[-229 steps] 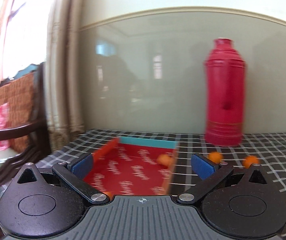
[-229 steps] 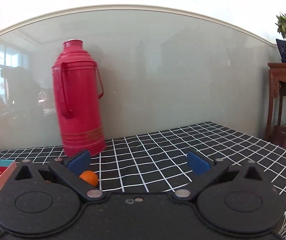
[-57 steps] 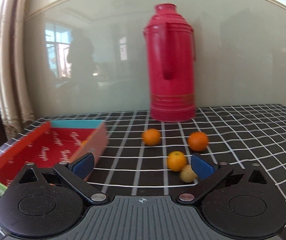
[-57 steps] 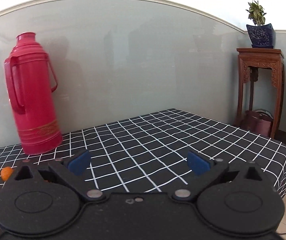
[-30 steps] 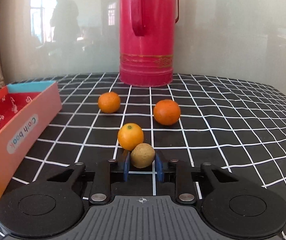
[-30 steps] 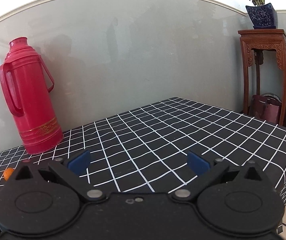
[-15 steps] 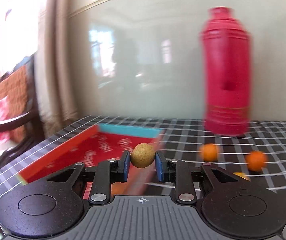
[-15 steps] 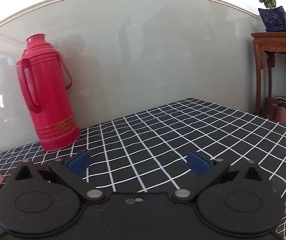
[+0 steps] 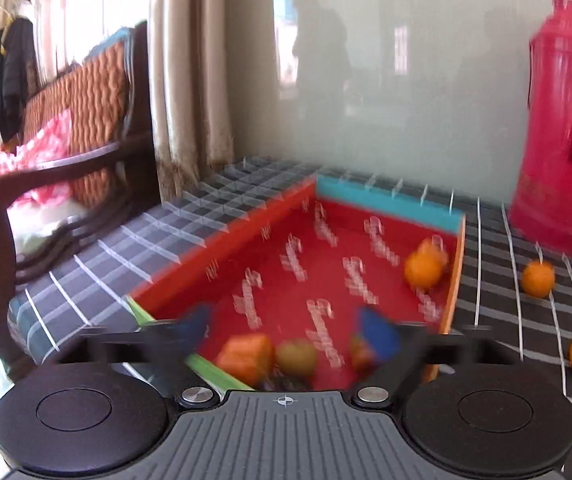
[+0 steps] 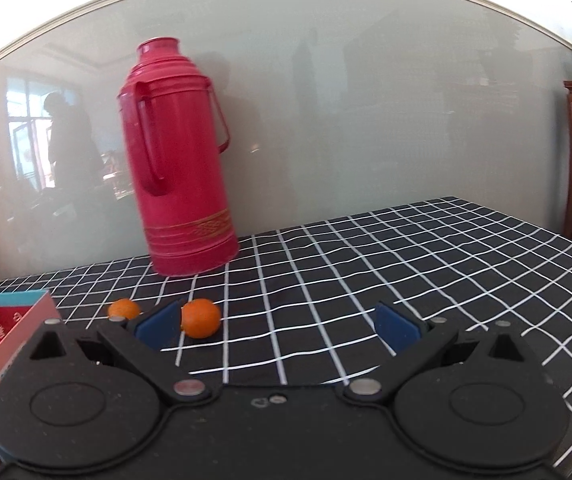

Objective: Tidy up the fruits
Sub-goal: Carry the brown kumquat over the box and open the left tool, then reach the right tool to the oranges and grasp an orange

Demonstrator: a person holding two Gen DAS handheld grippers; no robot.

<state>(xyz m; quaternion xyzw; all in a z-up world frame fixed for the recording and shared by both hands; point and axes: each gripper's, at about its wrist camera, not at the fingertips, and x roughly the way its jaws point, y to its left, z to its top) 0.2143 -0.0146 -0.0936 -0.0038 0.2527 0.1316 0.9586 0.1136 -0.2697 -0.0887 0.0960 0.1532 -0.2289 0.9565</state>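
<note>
With its jaws just sprung wide apart above the near end of the red box (image 9: 245,236), the left hand-held gripper (image 9: 292,332) grips nothing; the brownish fruit (image 9: 297,357) sits blurred between and just below the blue pads (image 9: 378,334), no longer touched by them, apparently dropping into the box beside an orange fruit (image 9: 245,356) already there. A third orange (image 9: 424,268) rests against the box's far right wall. The gripper appears to be placed over the box so that the fruit lands inside its walls and not on the table (image 9: 494,308).

Three more oranges (image 9: 538,278) lie on the checked cloth to the right, near the red flask (image 9: 562,128), and look yet to be gathered. The right hand-held gripper (image 10: 277,326) hangs open and empty over the table, one orange (image 10: 201,318) just beyond its left pad, likely readied for a later pick.
</note>
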